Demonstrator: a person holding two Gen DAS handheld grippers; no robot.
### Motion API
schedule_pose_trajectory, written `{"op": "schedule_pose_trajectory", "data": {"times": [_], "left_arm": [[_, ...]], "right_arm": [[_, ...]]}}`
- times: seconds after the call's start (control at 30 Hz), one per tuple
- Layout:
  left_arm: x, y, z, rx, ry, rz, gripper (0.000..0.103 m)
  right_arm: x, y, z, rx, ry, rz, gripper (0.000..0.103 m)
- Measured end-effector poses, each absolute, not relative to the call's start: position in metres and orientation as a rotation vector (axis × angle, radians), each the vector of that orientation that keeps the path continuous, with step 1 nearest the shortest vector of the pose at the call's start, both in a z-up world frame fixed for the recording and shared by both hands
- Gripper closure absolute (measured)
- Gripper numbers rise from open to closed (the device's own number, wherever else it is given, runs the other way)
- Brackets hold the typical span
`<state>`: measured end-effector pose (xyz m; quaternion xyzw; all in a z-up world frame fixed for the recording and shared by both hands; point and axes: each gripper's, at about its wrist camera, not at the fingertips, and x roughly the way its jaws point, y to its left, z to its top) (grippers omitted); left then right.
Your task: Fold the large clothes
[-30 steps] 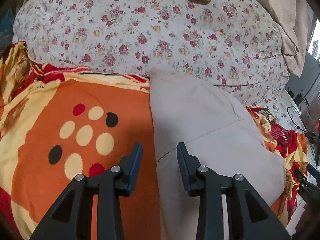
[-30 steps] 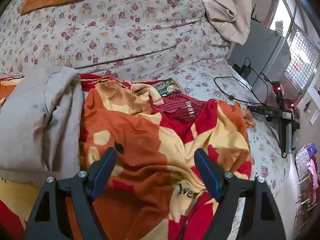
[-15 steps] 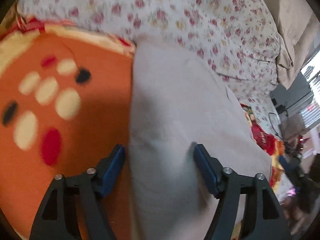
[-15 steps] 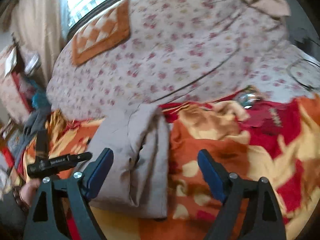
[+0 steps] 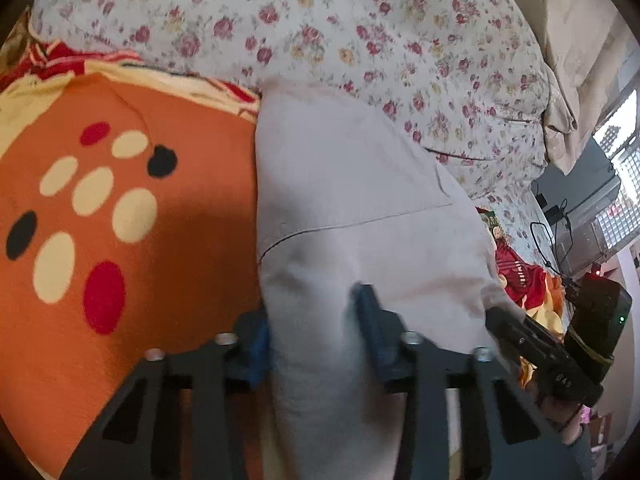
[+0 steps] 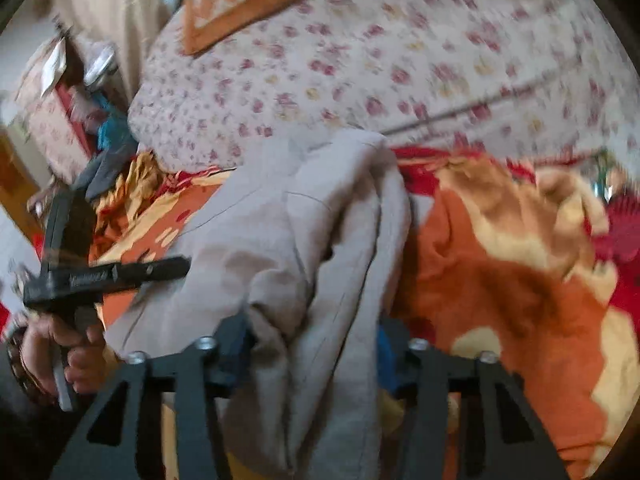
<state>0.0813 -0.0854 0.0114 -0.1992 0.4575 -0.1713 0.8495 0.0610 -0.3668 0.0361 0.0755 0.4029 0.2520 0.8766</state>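
A: Left wrist view first. Left gripper has its jaws apart, straddling the near left edge of the grey garment: one finger outside on the orange blanket, the other pressing into the cloth. Not closed on it as far as I can tell.

B: Why there?

A: Probably lining up on the long edge for a pinch. Garment lies already folded in a strip on the blanket, far end touching the floral quilt. Right gripper shows at the right, at the garment's other near corner.

B: Room?

A: Open blanket to the left, quilt bulges up behind.

B: Right wrist view?

A: Blurry. Right gripper jaws wide, bunched layers of the grey garment between them; contact unclear, not clamped. Left gripper sits across at the garment's left side.

B: Edges?

A: Right edge stacked, several layers, easy to miss one. Rumpled orange blanket is free to the right.
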Motion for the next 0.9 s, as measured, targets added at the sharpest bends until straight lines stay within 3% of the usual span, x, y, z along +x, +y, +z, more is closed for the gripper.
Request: {"op": "schedule_pose_trajectory", "data": {"times": [0.13, 0.27, 0.33, 0.4, 0.7, 0.83, 0.9], "left_arm": [[0.083, -0.093, 0.014, -0.358, 0.954, -0.352, 0.079], [0.092, -0.089, 0.001, -0.422, 0.975, -0.339, 0.059], [0.094, -0.086, 0.001, -0.458, 0.975, -0.362, 0.079], [0.092, -0.087, 0.016, -0.422, 0.948, -0.378, 0.094], [0.085, -0.025, 0.067, -0.332, 0.889, -0.270, 0.096], [0.086, 0.020, 0.062, -0.337, 0.971, -0.200, 0.095], [0.093, 0.028, 0.044, -0.365, 1.066, -0.209, 0.088]], "right_arm": [[0.065, -0.363, 0.032, 0.150, 0.867, 0.526, 0.058], [0.074, -0.363, 0.028, 0.212, 0.885, 0.524, 0.054], [0.076, -0.365, 0.025, 0.244, 0.901, 0.507, 0.056], [0.074, -0.367, 0.027, 0.301, 0.915, 0.508, 0.074], [0.084, -0.307, 0.028, 0.458, 0.967, 0.614, 0.081], [0.088, -0.262, 0.016, 0.475, 0.987, 0.708, 0.081], [0.084, -0.249, 0.008, 0.442, 0.996, 0.708, 0.079]]}}
